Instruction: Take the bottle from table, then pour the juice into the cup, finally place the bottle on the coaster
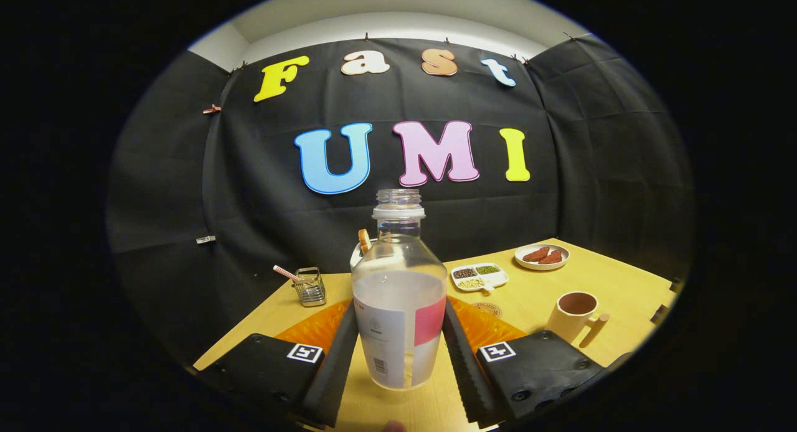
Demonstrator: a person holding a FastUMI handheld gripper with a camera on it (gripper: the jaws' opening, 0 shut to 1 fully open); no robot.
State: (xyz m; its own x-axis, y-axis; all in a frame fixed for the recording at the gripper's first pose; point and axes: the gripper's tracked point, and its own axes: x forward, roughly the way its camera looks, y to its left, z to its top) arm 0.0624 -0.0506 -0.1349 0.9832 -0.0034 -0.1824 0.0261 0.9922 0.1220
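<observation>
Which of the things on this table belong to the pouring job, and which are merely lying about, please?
Job: bottle, held between the fingers of the gripper; cup; coaster.

Lying about: divided dish, plate, wire holder, orange mat.

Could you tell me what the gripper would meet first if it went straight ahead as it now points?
The bottle: it already stands between the gripper's fingers, which look pressed against its sides. Beyond it, probably the booth wall.
</observation>
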